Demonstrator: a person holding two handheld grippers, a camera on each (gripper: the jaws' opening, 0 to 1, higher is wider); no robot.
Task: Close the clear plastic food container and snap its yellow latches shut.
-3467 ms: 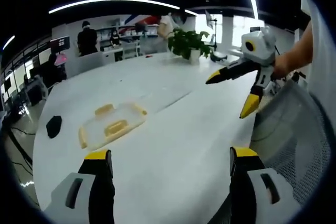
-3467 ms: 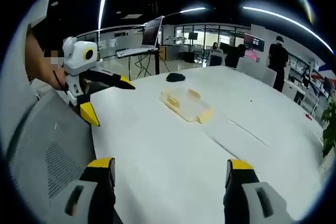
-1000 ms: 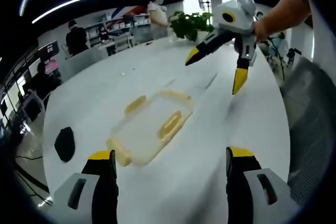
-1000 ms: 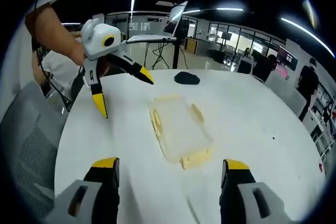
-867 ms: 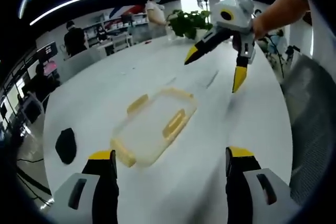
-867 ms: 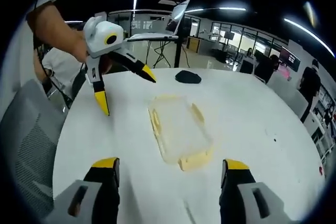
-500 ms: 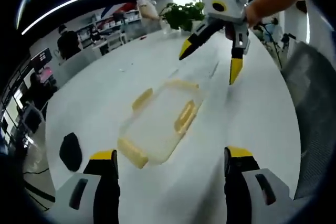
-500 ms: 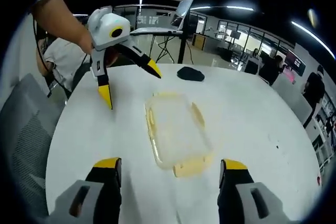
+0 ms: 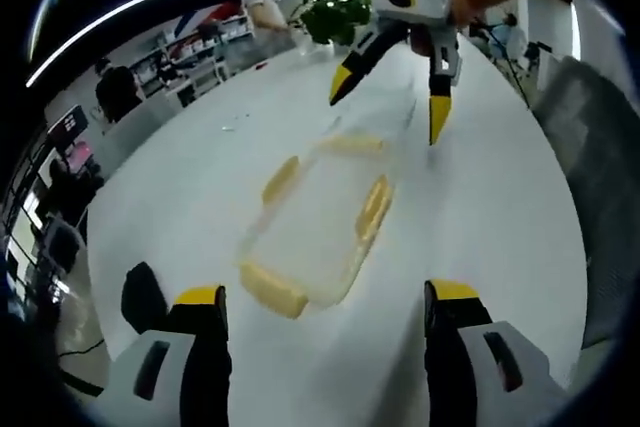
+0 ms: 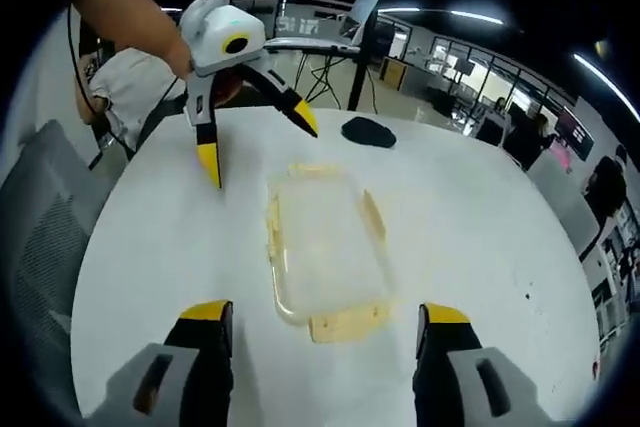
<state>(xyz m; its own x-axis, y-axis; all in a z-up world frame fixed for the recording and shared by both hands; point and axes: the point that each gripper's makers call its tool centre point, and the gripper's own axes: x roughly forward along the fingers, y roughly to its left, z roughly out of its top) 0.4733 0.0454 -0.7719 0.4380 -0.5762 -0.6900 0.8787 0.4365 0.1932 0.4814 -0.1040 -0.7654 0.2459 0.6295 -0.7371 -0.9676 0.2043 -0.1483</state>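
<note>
Lying flat, clear container [image 10: 325, 247] with yellow latches [image 10: 345, 323]

Latch state on clear container [image 10: 325, 247] too blurred (motion smear) to tell.

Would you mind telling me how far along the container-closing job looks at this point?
Done: the lid seems to lie on the clear container, though I can't tell if it is seated. In hand: nothing is gripped; the left hand-held gripper and right hand-held gripper hang open at opposite ends of it. Left: the yellow latches look splayed outward, so all need snapping shut.
</note>
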